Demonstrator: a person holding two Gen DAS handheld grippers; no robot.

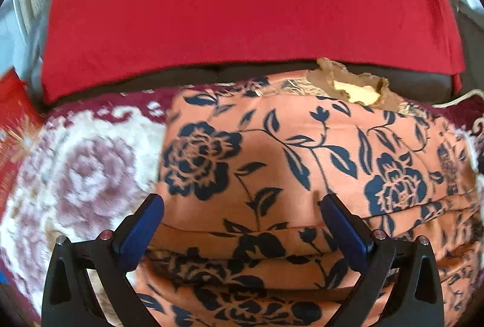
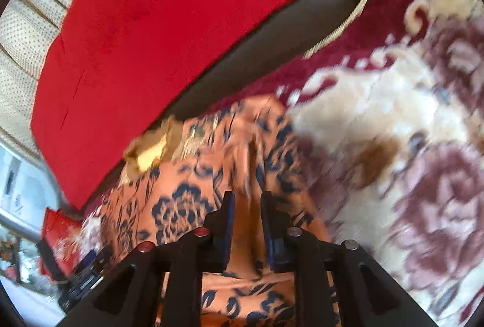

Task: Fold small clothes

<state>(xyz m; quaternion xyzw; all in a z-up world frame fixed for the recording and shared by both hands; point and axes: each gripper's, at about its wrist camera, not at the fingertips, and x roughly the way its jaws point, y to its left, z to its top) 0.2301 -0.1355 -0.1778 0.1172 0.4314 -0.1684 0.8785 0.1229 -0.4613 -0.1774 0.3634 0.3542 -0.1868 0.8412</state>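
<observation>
Folding the garment (image 1: pixel 272 163) is under way: it lies on the rug (image 1: pixel 75 175), orange with dark flowers, right under and ahead of both our grippers, with a fold already stacked at its near edge. Our right gripper (image 2: pixel 246 196) has its jaws nearly together, and a raised ridge of the cloth runs up between them; we read that as a pinch on the fabric, though blur hides the contact itself. Our left gripper (image 1: pixel 242 203) stands wide open above the cloth, gripping nothing, its pads (image 1: pixel 142 227) straddling the near fold.

To do this step well, we judge the right side should keep its pinch firm and carry the edge low across the garment, not high, so the layer below does not drag. The left can press or catch the matching edge first, so both corners travel together. The trim (image 1: pixel 348 84) at the far edge, ahead of the left gripper, is worth keeping flat.
</observation>
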